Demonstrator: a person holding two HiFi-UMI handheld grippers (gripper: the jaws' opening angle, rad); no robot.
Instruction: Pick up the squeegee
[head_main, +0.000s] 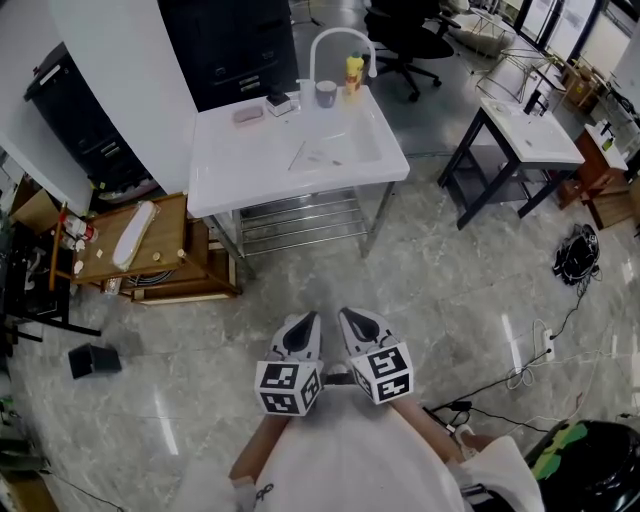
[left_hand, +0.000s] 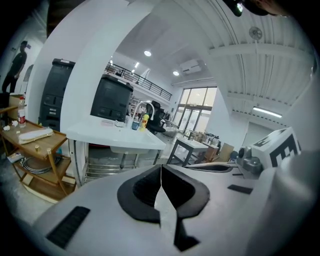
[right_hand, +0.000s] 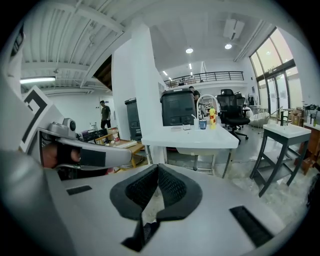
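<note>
A pale, thin squeegee (head_main: 318, 156) lies on the white sink table (head_main: 240, 165) at the far middle of the head view; its shape is hard to make out. In both gripper views it is too small to see. My two grippers hang side by side over the floor close to my body, well short of the table. The left gripper (head_main: 302, 328) is shut with nothing in it, its pads (left_hand: 145, 187) meeting. The right gripper (head_main: 360, 324) is shut and empty too, its pads (right_hand: 170, 187) together. Both point toward the table (left_hand: 115, 137) (right_hand: 190, 137).
A faucet (head_main: 335, 45), a yellow bottle (head_main: 354, 72) and a cup (head_main: 326, 93) stand at the table's back edge. A wooden cart (head_main: 150, 250) sits left of it. A second white table (head_main: 530, 130) and floor cables (head_main: 575, 255) are at right.
</note>
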